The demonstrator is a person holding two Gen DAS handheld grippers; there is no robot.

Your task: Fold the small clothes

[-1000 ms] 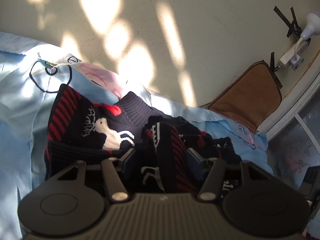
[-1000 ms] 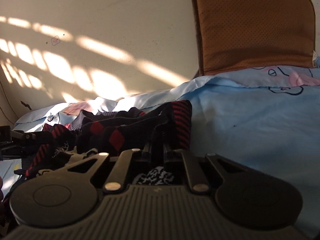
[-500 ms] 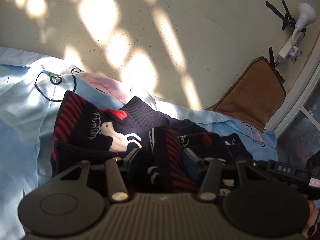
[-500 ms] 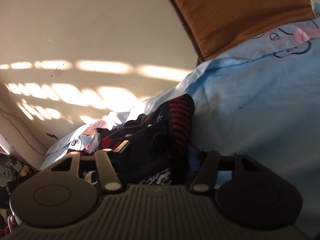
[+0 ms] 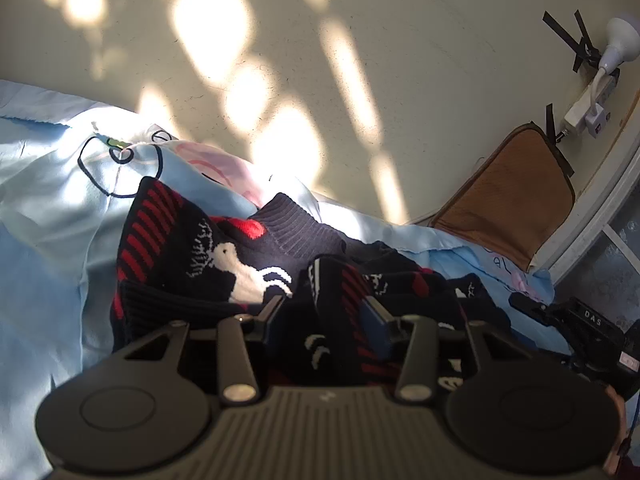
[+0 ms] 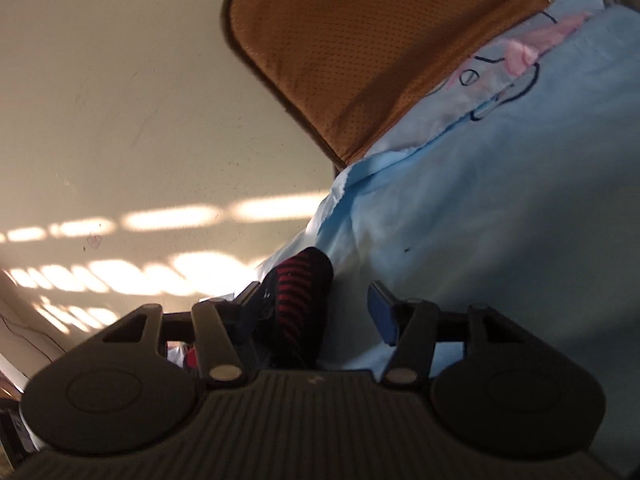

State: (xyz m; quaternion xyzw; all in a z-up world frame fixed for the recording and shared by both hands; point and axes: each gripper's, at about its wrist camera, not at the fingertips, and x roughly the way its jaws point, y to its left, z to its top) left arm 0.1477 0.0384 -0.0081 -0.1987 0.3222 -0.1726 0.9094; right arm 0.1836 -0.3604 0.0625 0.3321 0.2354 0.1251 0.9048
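The dark knit sock (image 5: 224,256), red-striped with a white deer, lay bunched on the light blue sheet (image 5: 48,208), close under the sunlit wall (image 5: 360,60). The left gripper (image 5: 324,312) was clamped on a raised fold of a sock, its jaws having just been closing, with knit filling the gap between them. The right gripper (image 6: 316,296) had just been opening: a striped sock end (image 6: 300,292) lay against its left finger, while the blue pad (image 6: 382,316) stood clear of it, so the cloth looked let go. The fabric read as light, soft and limp, likely to sag and slide on the smooth sheet. The ribbed cuff (image 5: 296,228) seemed the firmest place to pinch. A brown cushion (image 6: 360,52) leaned against the wall.
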